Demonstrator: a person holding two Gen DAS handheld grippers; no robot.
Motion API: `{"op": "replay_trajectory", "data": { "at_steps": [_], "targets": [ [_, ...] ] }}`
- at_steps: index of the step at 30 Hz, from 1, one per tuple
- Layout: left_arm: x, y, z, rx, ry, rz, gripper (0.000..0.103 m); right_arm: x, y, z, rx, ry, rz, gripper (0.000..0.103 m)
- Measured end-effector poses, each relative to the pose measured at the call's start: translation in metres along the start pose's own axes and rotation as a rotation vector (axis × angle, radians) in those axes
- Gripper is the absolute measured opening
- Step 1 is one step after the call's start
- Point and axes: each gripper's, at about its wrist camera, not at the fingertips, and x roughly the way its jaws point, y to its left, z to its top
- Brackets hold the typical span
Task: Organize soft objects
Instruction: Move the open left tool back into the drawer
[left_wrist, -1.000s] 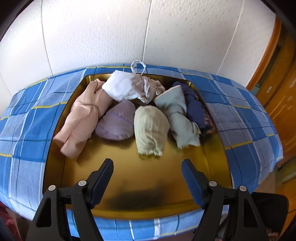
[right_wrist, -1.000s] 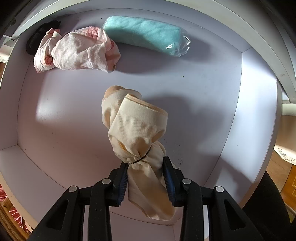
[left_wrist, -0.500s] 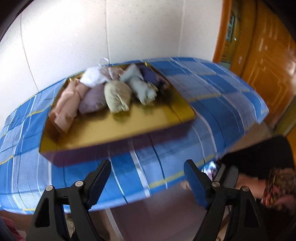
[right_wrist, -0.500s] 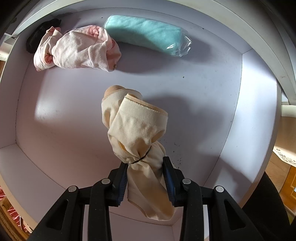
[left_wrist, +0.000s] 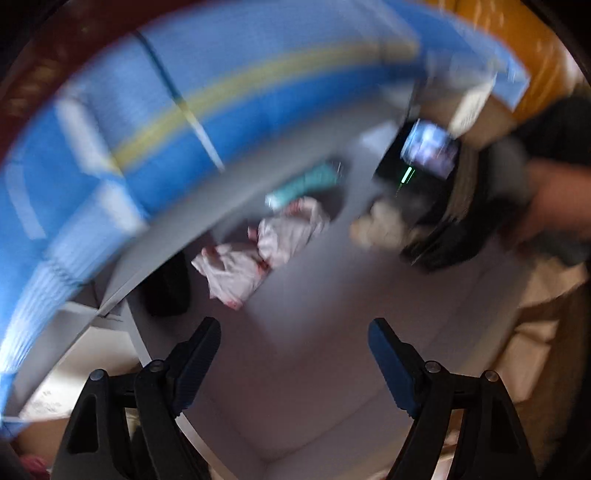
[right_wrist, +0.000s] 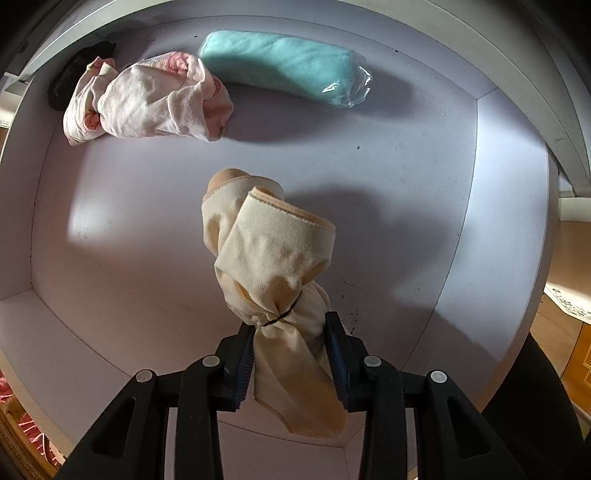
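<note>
My right tool (right_wrist: 290, 352) clamps a cream cloth bundle (right_wrist: 271, 266) above the pale drawer floor (right_wrist: 147, 258). Far left lies a pink cloth (right_wrist: 147, 101); a teal pack (right_wrist: 280, 64) sits just right of it. My left tool (left_wrist: 293, 354) gapes wide, view blurred.

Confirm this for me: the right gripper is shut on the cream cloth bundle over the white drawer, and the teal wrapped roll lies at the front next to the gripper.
One detail is off. The teal wrapped roll lies at the far back of the white drawer, beside the pink cloth, not near the gripper. The right wrist view shows it. The right gripper is indeed shut on the cream cloth bundle.
</note>
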Motion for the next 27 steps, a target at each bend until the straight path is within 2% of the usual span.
{"op": "replay_trajectory", "data": {
  "at_steps": [3,8,14,17,20,22,27],
  "targets": [
    [0.033,-0.005,0.001,0.067,0.047,0.038,0.083,0.001,0.0,-0.001,0.002,0.0,0.001,0.036],
    [0.071,-0.012,0.015,0.249,0.09,0.146,0.083,0.002,-0.002,-0.002,0.011,0.003,0.01,0.036],
    [0.102,-0.013,0.031,0.346,0.119,0.166,0.083,0.003,-0.008,-0.002,0.024,0.003,0.027,0.036],
    [0.11,-0.007,0.038,0.345,0.129,0.154,0.085,0.003,-0.015,-0.002,0.027,0.003,0.033,0.036],
    [0.118,0.003,0.043,0.318,0.156,0.111,0.092,0.004,-0.018,-0.002,0.032,0.004,0.038,0.036],
    [0.124,0.01,0.043,0.283,0.193,0.068,0.092,0.005,-0.02,-0.001,0.037,0.005,0.041,0.036],
    [0.123,0.02,0.022,0.204,0.228,-0.038,0.092,0.005,-0.026,0.0,0.045,0.009,0.038,0.036]
  ]
}}
